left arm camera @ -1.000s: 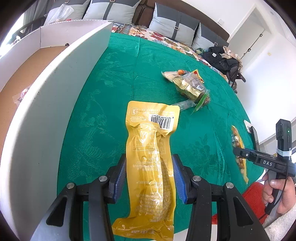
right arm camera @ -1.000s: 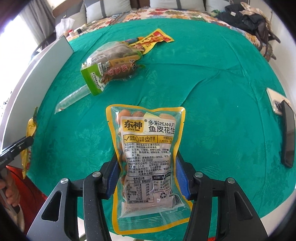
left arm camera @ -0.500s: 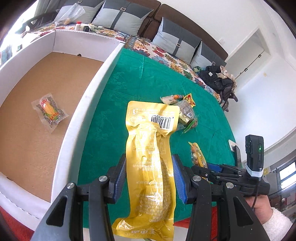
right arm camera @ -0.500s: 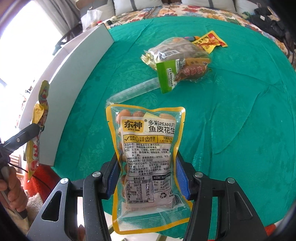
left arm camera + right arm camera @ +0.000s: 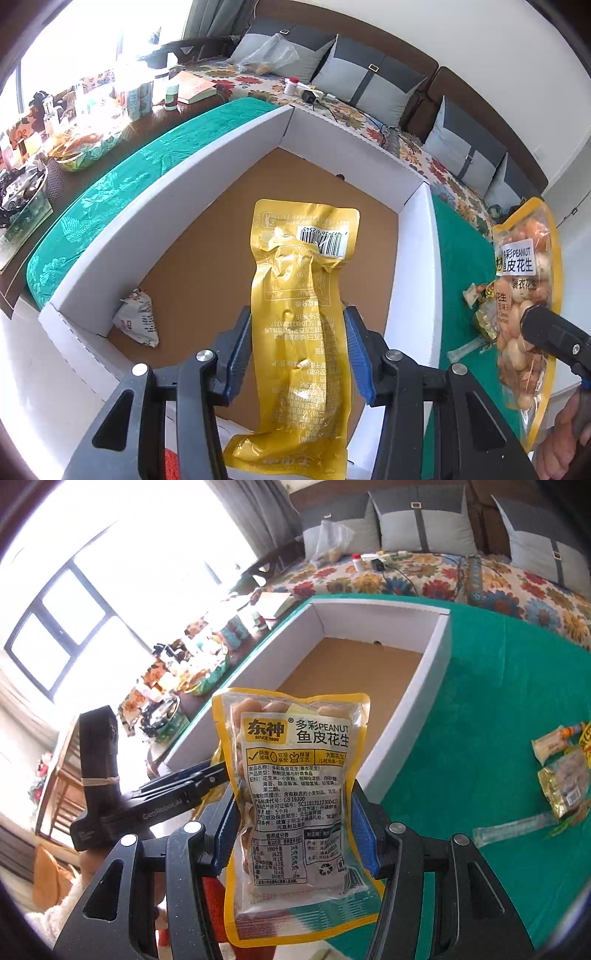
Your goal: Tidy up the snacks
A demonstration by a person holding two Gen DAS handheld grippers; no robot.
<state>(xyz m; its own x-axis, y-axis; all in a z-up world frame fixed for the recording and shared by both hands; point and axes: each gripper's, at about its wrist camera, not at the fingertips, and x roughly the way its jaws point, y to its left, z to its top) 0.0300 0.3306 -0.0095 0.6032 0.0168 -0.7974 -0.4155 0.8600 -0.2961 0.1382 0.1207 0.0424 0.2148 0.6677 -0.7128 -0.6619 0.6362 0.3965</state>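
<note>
My left gripper (image 5: pixel 298 349) is shut on a long gold foil snack pack (image 5: pixel 301 295), which hangs over the brown floor of a white-walled cardboard box (image 5: pixel 207 206). My right gripper (image 5: pixel 291 830) is shut on a clear yellow-edged peanut bag (image 5: pixel 291 790), held in the air before the box's (image 5: pixel 436 672) near end. In the left wrist view the same peanut bag (image 5: pixel 524 295) and a finger of the right gripper show at the right edge. The left gripper's body (image 5: pixel 122 797) shows at the left of the right wrist view.
One small snack pack (image 5: pixel 138 321) lies in the box's left corner. Several loose snack packs (image 5: pixel 565 775) remain on the green tablecloth (image 5: pixel 498 709) to the right. A cluttered side table (image 5: pixel 55 129) stands beyond the box, and a sofa with cushions (image 5: pixel 369 85) behind.
Both grippers swung left and rose, each carrying its pack. The left one went from over the green cloth to over the box; the right one came up beside the box's end.
</note>
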